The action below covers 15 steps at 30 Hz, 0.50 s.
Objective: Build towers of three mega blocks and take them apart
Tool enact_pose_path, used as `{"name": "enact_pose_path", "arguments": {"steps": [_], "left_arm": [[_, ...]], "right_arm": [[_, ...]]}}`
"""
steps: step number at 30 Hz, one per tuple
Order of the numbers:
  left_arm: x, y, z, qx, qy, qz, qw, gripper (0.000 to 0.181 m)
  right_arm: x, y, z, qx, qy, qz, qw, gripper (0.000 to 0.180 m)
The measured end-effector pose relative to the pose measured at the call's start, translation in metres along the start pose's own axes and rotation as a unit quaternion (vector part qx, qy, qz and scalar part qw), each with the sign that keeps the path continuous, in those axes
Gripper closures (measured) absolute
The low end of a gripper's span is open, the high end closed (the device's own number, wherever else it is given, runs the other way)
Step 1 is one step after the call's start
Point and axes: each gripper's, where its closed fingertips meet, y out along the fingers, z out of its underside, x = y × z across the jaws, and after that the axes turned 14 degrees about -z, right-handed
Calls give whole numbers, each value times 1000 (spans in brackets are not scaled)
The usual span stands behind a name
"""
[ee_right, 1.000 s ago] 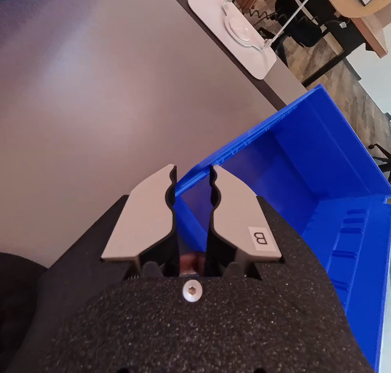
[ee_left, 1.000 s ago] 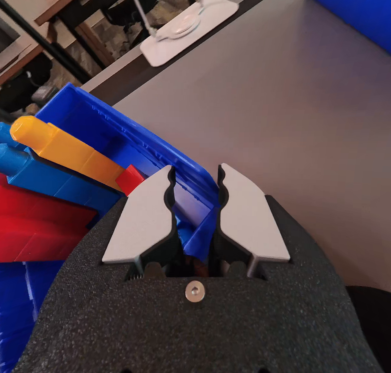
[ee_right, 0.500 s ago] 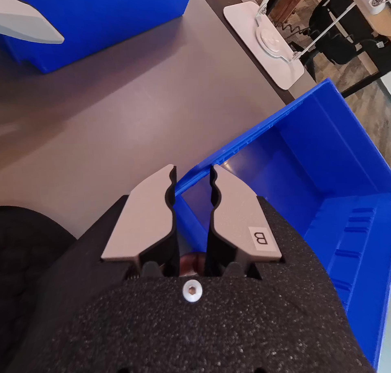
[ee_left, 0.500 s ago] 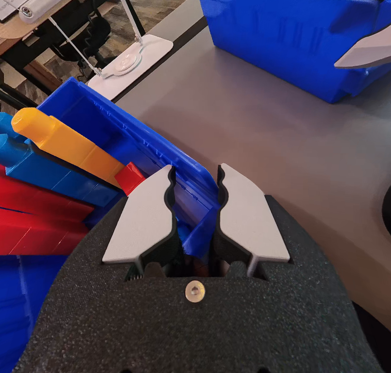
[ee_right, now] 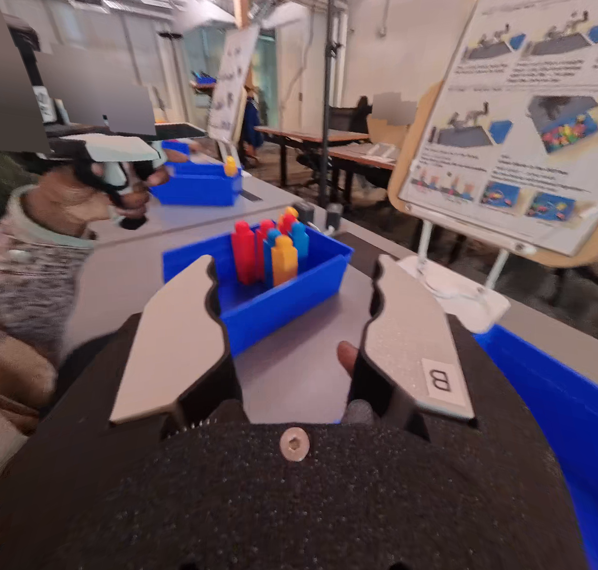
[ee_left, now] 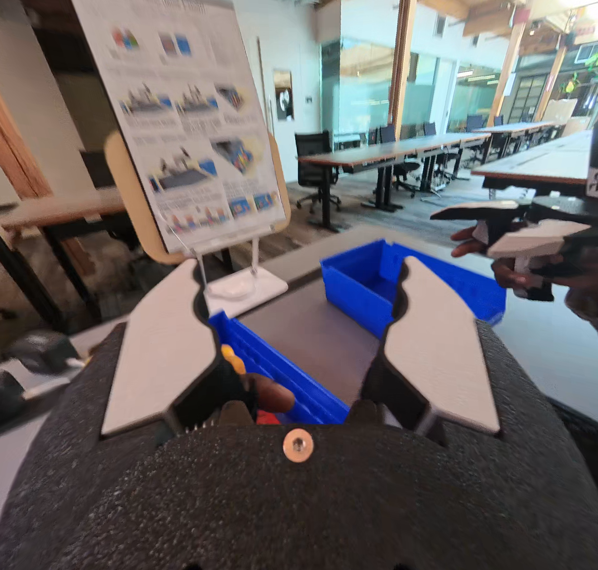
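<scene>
Hovering above the tabletop (ee_right: 291,376), left tongs (ee_left: 299,295) and right tongs (ee_right: 293,282) both gape, empty. Block towers (ee_right: 271,256) stand upright in a blue bin (ee_right: 284,308) near the far edge — rigid, light, slick plastic, likely; best pinched across flat sides.

Left gripper (ee_left: 299,282): grey finger plates on a speckled black body. Right gripper (ee_right: 293,277): the same grey and black, with a white sticker. Two bins (ee_right: 281,315) (ee_left: 356,282): solid blue. Block towers (ee_right: 268,256): red, blue and orange-yellow. Tabletop (ee_right: 291,383): plain grey. Instruction board (ee_right: 517,117): white sheet with coloured pictures on a tan backing, white stand. Sleeve (ee_right: 35,282): mottled grey and white.
</scene>
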Motion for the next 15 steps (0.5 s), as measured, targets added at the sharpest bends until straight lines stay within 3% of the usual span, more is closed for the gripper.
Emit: {"name": "enact_pose_path", "arguments": {"steps": [2, 5, 8, 10, 11, 12, 15], "left_arm": [[11, 0, -50, -41, -6, 10, 999, 46], [41, 1, -107, -98, -8, -38, 994, 46], [75, 12, -96, -50, 42, -131, 989, 63], [74, 23, -58, 16, 61, -118, 991, 74], [69, 29, -35, 47, 62, -95, 992, 80], [64, 34, -12, 73, 61, -71, 993, 86], [81, 41, 64, 162, 98, -60, 980, 100]], "right_arm": [[2, 12, -38, -36, 15, -35, 999, 63], [-4, 34, -70, 27, 66, -72, 995, 52], [-15, 54, -95, 54, 76, -84, 992, 42], [-26, 61, -91, 84, 61, -66, 992, 40], [-25, 65, -85, 89, 57, -75, 992, 44], [-24, 68, -79, 82, 53, -87, 992, 59], [-12, 71, -37, 84, 36, -155, 984, 120]]}}
